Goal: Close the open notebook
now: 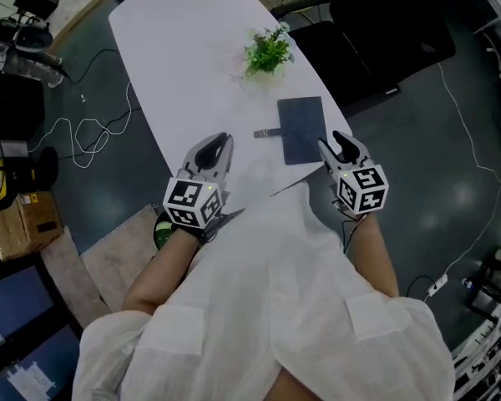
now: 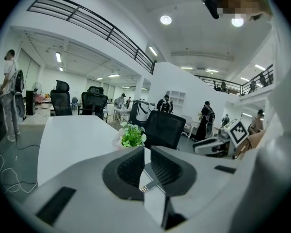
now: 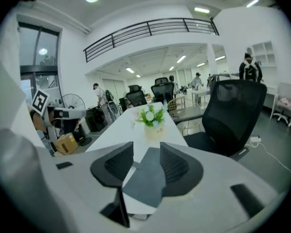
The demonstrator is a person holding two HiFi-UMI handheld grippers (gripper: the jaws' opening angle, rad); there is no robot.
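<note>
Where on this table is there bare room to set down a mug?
Widest: the white table's far end beyond the small green potted plant. Also left of the dark grey notebook. Crowded by the notebook and right tool.

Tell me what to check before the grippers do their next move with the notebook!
1. Notebook shut, dark cover facing up: ok.
2. Notebook lying flat on the table: ok.
3. Left gripper empty, jaws a little apart: ok.
4. Right gripper empty, jaws apart, near the notebook's closest corner but not touching it: ok.
5. Strap sticking out from the notebook's left side, fastened or loose: cannot tell.
6. Plant standing apart from the notebook, out of the way: ok.
</note>
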